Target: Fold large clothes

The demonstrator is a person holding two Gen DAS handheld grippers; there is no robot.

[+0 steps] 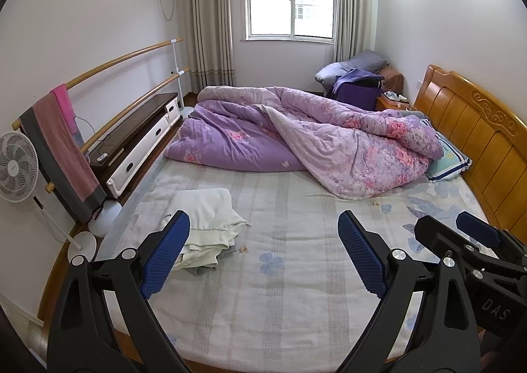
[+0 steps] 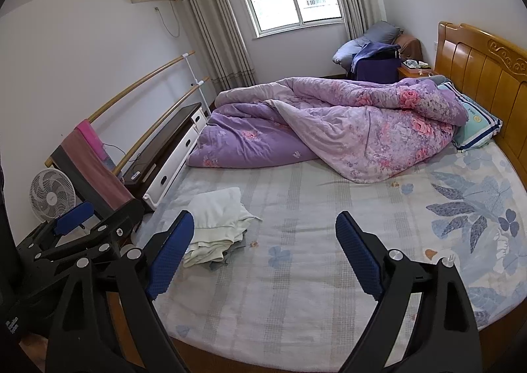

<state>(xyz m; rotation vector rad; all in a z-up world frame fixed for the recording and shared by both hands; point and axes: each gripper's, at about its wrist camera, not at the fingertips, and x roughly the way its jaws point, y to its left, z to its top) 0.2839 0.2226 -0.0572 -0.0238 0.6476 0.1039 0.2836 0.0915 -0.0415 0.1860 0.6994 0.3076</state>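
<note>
A pale cream garment (image 1: 206, 228) lies loosely folded in a heap on the left part of the bed (image 1: 296, 290); it also shows in the right wrist view (image 2: 215, 224). My left gripper (image 1: 263, 254) is open and empty, held above the bed's near edge, its left pad in front of the garment. My right gripper (image 2: 265, 254) is open and empty too, just right of the garment. The right gripper also shows at the lower right of the left wrist view (image 1: 461, 234), and the left gripper at the lower left of the right wrist view (image 2: 92, 221).
A rumpled purple floral quilt (image 1: 313, 142) covers the far half of the bed, with a pillow (image 1: 451, 162) by the wooden headboard (image 1: 477, 129). On the left stand a low cabinet (image 1: 141, 139), a rail with towels (image 1: 62, 142) and a white fan (image 1: 16, 168).
</note>
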